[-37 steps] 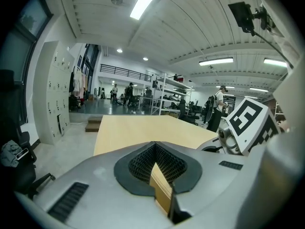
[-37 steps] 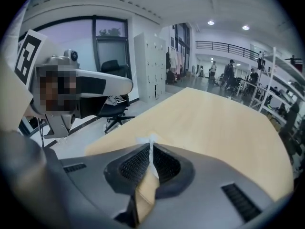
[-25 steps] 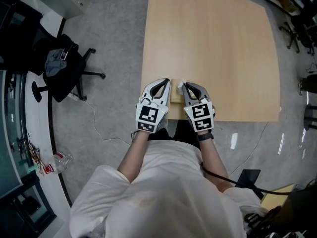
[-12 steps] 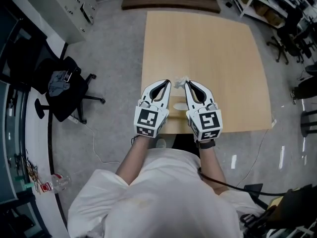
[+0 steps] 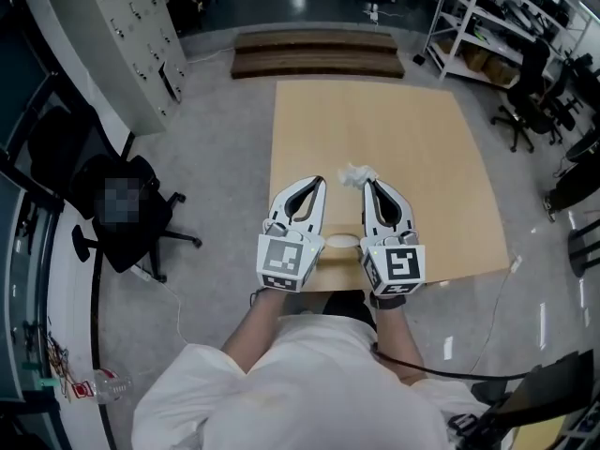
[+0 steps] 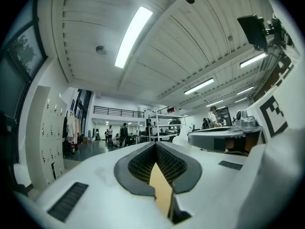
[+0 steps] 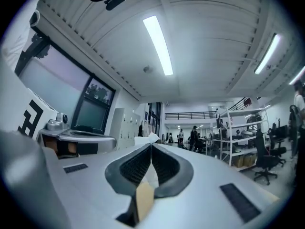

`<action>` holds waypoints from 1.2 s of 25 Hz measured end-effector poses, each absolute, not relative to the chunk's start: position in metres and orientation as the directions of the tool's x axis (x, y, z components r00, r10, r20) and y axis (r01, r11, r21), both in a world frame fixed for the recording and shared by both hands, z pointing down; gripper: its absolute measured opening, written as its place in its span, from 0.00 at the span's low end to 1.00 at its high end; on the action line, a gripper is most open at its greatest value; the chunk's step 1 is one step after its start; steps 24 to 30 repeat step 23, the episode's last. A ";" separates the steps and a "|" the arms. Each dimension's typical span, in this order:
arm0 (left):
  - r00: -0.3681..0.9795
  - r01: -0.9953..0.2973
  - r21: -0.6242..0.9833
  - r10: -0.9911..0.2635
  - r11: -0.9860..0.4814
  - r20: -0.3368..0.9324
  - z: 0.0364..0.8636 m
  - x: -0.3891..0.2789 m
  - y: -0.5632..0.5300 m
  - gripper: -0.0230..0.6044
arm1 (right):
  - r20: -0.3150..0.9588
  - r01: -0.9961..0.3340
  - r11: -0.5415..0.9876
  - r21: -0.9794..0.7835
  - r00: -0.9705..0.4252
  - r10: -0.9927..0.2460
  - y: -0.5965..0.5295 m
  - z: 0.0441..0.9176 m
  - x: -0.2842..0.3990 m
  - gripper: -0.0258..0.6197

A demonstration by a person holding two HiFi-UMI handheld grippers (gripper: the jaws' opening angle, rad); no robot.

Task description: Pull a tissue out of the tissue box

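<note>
both closed above table (image 5: 394,129) edge: left gripper (image 5: 319,183) empty, right gripper (image 5: 367,185) pinching tissue (image 5: 356,172)

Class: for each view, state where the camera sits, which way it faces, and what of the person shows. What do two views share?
Head view: on the head, looking steeply down at the table; shirt, forearms, left gripper and right gripper show.
Left gripper view: on the left gripper, looking level into a hall; its shut jaws show.
Right gripper view: on the right gripper, looking likewise; its jaws pinch the tissue.
Shared: head and right gripper views both show the tissue.
</note>
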State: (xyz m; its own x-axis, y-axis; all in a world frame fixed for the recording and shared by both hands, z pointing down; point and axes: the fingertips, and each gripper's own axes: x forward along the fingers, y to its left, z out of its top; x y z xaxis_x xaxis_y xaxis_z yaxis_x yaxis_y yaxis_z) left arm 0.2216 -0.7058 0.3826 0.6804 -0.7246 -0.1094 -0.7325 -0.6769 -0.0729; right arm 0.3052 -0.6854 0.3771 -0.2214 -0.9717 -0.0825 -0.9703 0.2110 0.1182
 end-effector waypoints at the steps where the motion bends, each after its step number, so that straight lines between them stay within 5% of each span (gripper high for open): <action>1: 0.677 -0.736 -0.082 -0.726 -0.672 -0.119 0.379 0.222 -0.702 0.04 | -0.089 -0.971 0.204 0.122 -0.216 -0.972 -0.682 0.376 0.307 0.06; 30: 0.685 -0.727 -0.088 -0.727 -0.681 -0.045 0.423 0.225 -0.705 0.04 | -0.104 -0.982 0.131 0.134 -0.146 -0.984 -0.665 0.394 0.321 0.06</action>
